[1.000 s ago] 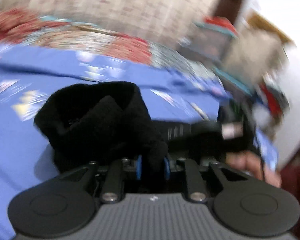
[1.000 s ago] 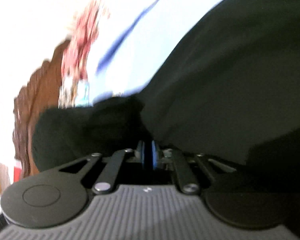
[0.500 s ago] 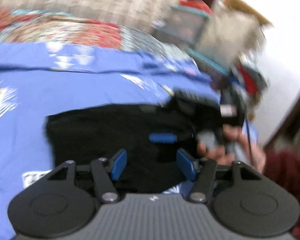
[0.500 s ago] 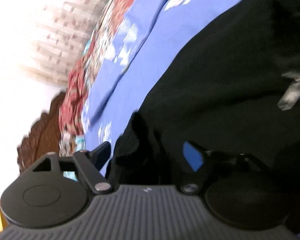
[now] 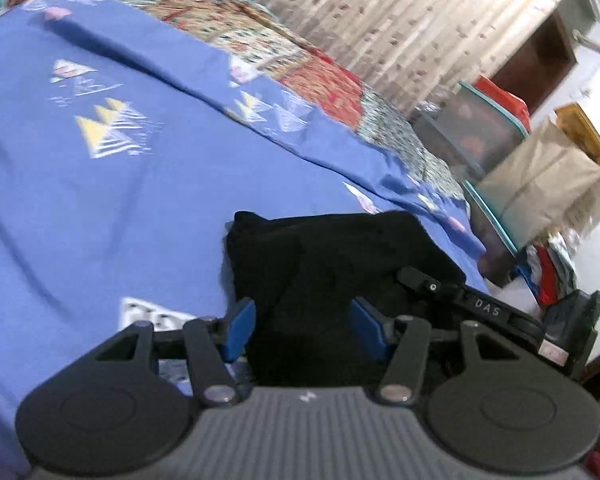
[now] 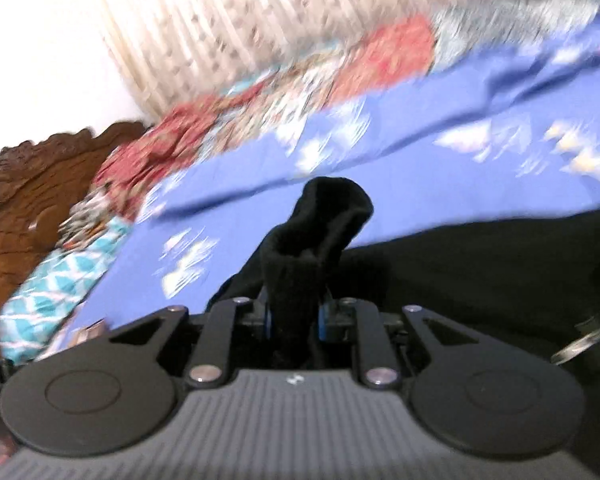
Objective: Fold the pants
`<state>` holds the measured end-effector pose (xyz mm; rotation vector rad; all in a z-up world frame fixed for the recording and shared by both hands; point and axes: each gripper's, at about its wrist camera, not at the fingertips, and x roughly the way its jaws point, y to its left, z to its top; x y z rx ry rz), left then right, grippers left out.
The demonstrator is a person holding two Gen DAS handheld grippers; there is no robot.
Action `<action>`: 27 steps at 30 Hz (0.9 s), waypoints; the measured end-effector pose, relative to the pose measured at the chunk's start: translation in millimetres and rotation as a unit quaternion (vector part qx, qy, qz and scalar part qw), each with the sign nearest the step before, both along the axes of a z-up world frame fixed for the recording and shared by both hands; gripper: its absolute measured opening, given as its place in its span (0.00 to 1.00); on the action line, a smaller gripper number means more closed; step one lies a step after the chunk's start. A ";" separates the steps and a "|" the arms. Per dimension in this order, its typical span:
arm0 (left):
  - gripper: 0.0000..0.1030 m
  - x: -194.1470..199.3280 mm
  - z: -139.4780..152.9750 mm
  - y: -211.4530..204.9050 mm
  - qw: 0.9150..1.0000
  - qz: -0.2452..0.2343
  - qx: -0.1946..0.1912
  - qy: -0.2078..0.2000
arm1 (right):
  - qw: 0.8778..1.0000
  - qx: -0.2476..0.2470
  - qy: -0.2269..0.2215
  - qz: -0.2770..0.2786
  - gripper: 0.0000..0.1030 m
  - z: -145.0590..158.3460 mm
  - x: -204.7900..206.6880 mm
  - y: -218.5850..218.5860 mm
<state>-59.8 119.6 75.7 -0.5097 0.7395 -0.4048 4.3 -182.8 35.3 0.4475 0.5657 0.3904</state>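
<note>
Black pants (image 5: 332, 256) lie folded in a compact pile on a blue patterned bedsheet (image 5: 100, 200). My left gripper (image 5: 302, 328) is open, its blue pads on either side of the pile's near edge and holding nothing. The right gripper's black body (image 5: 480, 308) shows just right of the pile. In the right wrist view my right gripper (image 6: 294, 318) is shut on a bunched fold of the black pants (image 6: 320, 220) that sticks up between the pads. The rest of the pants (image 6: 480, 264) spreads to the right.
A patchwork quilt (image 5: 320, 80) lies along the bed's far side before a curtain (image 5: 400, 12). Storage bins and a paper bag (image 5: 540, 188) stand beyond the bed's corner. A carved wooden headboard (image 6: 32, 184) is at the left in the right wrist view.
My left gripper let go of the pants a second ago and has stayed open. My right gripper opened half a second ago and is now shut on a fold of the pants.
</note>
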 end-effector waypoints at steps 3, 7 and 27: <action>0.51 12.5 -1.0 -27.4 0.999 -0.037 0.007 -0.004 | 0.995 -0.022 0.095 -0.035 0.32 -39.6 2.3 -21.3; 0.49 18.6 1.0 -69.8 0.994 -0.094 0.043 -0.026 | 0.992 0.010 0.115 -0.043 0.48 -51.7 -6.8 -42.1; 0.46 17.7 17.3 -100.0 0.978 -0.166 0.123 -0.012 | 0.978 0.030 -0.001 -0.207 0.66 -25.2 -53.4 -173.6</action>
